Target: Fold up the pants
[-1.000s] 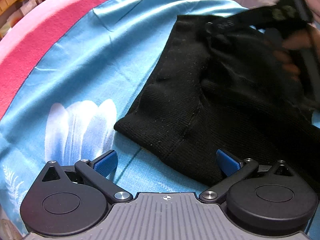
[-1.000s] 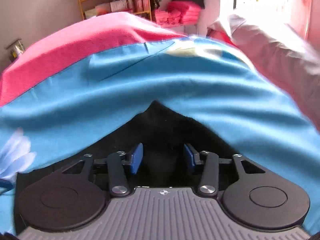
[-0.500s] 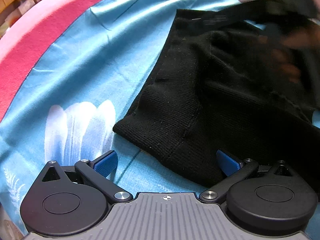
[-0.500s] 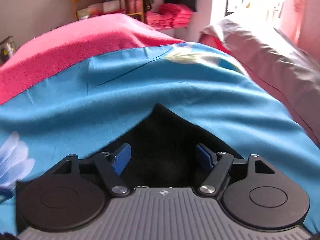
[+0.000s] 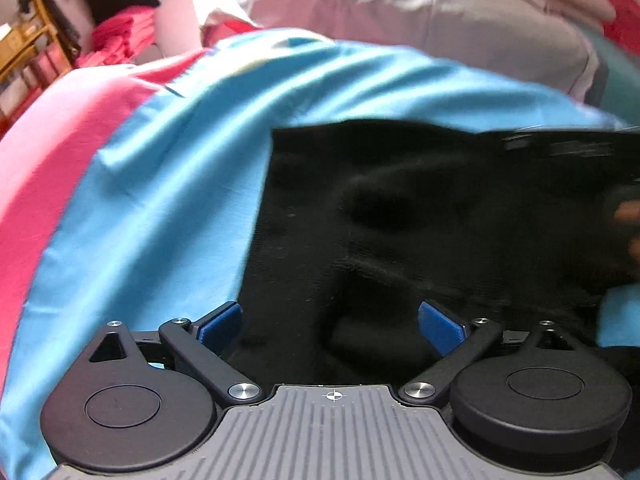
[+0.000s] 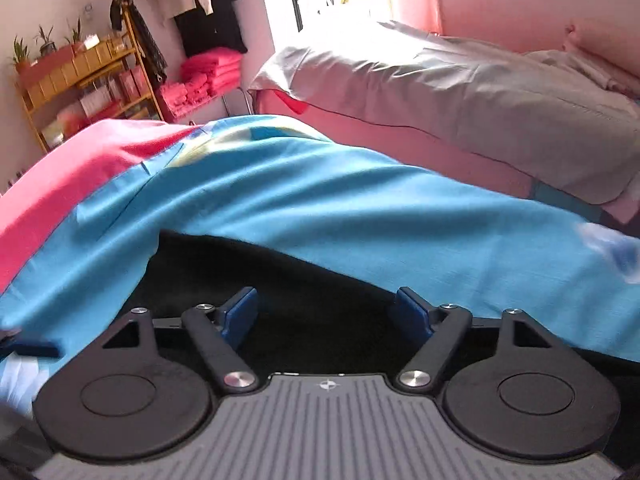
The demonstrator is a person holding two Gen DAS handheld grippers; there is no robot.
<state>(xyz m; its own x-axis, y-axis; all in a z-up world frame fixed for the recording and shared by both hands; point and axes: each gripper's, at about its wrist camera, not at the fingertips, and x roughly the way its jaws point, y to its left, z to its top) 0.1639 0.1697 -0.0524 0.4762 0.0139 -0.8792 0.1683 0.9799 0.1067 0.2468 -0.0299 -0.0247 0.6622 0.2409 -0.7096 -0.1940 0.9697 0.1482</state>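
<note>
Black knit pants lie folded on the blue bedsheet. My left gripper is open, its blue pads on either side of the pants' near edge, just above the fabric. My right gripper is open over another part of the pants, with nothing between its pads. A hand shows blurred at the right edge of the left wrist view.
A pink blanket lies left of the blue sheet. A grey-covered bed stands behind. A wooden shelf and stacked pink towels stand by the far wall.
My right gripper has opened wide and let go of the pants. My left gripper moved right and forward over the pants and tilted up. Both views now show more of the room.
</note>
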